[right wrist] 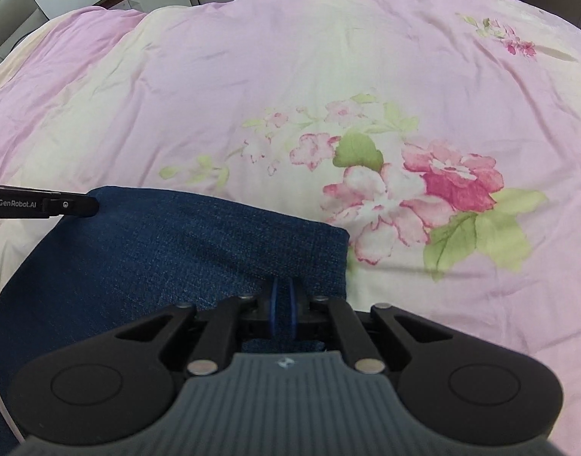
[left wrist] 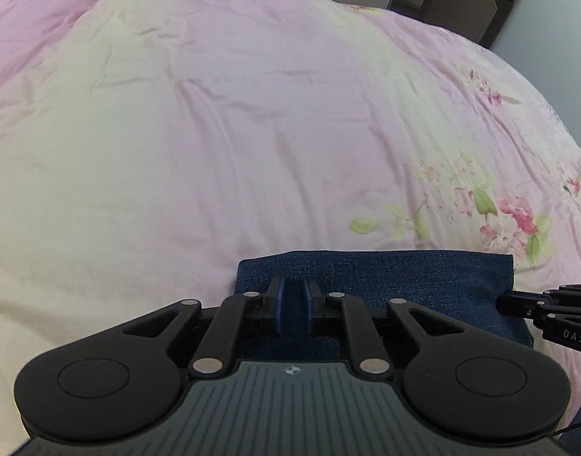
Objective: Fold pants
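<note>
A pink floral duvet point(right wrist: 252, 76) is covering the bed, with the folded denim pants point(right wrist: 157, 258) lying at its near edge. The left gripper point(left wrist: 293, 285) is hovering over the pants' left corner, jaws slightly parted, seemingly released. The right gripper point(right wrist: 283, 296) is pinching the denim's right edge.

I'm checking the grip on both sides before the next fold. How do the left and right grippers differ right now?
The left gripper shows a clear gap between its blue pads, with no denim pinched; the right gripper is shut on a fold of the pants. The left sits at the pants' left corner, the right near their right edge. Both point down over the pink floral bedspread.
</note>
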Action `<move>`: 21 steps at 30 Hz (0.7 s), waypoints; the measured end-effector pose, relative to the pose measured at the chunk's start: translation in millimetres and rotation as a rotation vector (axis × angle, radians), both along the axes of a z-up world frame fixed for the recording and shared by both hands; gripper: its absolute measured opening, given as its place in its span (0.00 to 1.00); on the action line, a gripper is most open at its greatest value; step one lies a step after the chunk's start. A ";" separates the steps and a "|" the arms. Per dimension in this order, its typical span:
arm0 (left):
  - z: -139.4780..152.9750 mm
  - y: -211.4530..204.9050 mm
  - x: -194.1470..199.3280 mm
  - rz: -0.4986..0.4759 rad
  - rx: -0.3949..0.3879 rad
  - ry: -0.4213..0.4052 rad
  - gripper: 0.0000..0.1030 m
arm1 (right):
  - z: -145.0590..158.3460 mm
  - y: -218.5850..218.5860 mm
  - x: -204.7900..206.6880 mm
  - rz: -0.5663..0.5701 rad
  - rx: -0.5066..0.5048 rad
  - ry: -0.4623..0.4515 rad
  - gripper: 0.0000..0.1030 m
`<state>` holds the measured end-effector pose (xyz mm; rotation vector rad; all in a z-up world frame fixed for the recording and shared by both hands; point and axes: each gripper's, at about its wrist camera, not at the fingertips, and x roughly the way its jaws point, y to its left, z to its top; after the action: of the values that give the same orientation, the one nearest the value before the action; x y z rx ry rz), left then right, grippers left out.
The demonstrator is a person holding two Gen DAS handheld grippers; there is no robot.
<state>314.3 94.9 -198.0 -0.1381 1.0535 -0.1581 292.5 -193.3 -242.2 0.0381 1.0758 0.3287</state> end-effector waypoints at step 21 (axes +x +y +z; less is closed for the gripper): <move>-43.3 78.1 -78.4 0.168 -0.426 0.182 0.81 | 3.3 -67.6 -108.4 -0.213 0.353 0.178 0.58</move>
<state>235.9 173.1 -241.3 -0.6340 1.1728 -0.2196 184.1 -261.0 -239.0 0.5012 1.1673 0.3229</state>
